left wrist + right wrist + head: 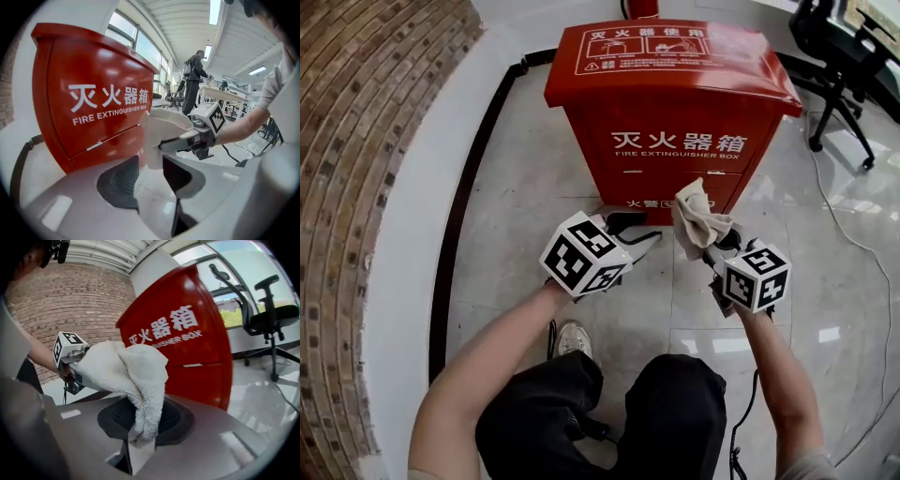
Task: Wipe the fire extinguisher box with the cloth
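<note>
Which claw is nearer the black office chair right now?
Right. The right claw, shut on the cloth, is before the right half of the box, toward the chair; the open left claw sits further left.

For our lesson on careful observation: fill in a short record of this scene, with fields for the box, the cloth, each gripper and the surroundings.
box: red fire extinguisher box, closed, standing on the tiled floor
cloth: white, bunched, held up before the box's front, seemingly not touching it
right gripper: shut on the cloth
left gripper: jaws apart, nothing between them, beside the right gripper
surroundings: brick wall to the left; black chair behind the box
</note>
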A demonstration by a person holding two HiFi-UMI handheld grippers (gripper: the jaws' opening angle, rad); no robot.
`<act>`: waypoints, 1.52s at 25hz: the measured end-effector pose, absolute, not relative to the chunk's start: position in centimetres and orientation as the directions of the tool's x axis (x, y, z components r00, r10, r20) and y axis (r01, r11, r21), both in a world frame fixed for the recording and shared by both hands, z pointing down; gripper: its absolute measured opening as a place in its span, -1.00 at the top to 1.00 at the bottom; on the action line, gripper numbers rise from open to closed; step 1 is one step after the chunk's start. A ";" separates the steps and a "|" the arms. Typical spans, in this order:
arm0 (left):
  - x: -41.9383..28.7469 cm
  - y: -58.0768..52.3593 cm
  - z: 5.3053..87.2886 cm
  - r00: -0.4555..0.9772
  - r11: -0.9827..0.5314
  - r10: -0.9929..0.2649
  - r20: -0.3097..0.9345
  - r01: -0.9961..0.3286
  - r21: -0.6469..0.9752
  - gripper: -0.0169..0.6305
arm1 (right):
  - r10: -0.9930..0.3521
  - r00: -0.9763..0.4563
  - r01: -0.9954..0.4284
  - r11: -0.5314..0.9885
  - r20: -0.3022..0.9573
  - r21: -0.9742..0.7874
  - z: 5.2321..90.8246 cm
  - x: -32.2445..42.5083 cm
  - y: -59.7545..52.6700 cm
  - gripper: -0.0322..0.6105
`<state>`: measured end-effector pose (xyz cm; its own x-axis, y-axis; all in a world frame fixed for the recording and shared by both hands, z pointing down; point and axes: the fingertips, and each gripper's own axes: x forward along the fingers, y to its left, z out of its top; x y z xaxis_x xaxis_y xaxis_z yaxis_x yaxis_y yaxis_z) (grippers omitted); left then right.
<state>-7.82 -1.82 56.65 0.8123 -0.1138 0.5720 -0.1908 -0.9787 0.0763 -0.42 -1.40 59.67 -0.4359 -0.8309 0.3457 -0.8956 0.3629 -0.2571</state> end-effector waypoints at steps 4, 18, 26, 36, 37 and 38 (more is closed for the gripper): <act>-11.1 -1.7 52.6 0.843 -0.969 -0.173 0.509 -0.239 0.065 0.33 | -0.732 -0.614 -0.789 0.579 0.294 -0.205 55.3 -8.4 -2.6 0.55; -24.2 -4.0 48.7 0.868 -0.968 -0.179 0.463 -0.241 0.077 0.49 | -0.443 -0.824 -0.461 0.887 0.353 0.036 51.9 -25.7 -3.8 0.51; -23.5 -12.7 46.7 0.944 -0.988 -0.136 0.299 -0.153 0.033 0.67 | -0.644 -0.584 -0.741 0.672 0.494 0.001 56.6 -21.5 -9.2 0.10; -18.3 -21.7 39.7 0.987 -0.997 0.024 0.158 0.034 -0.062 0.66 | -0.633 -0.356 -0.857 0.514 0.688 0.030 57.2 -18.0 -10.6 0.82; -17.7 -22.5 39.5 0.987 -0.998 0.024 0.161 0.034 -0.060 0.66 | -0.625 -0.346 -0.860 0.510 0.700 0.030 57.1 -18.2 -10.8 0.82; -17.2 -23.4 39.5 0.986 -0.998 0.023 0.165 0.031 -0.052 0.66 | -0.615 -0.338 -0.860 0.509 0.713 0.031 56.9 -18.5 -10.9 0.82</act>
<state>-17.22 -23.38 39.50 0.9861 0.0225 0.1647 0.0315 -0.9982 -0.0518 -18.47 -10.86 56.94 -0.3381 -0.6148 0.7126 -0.8600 0.5093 0.0314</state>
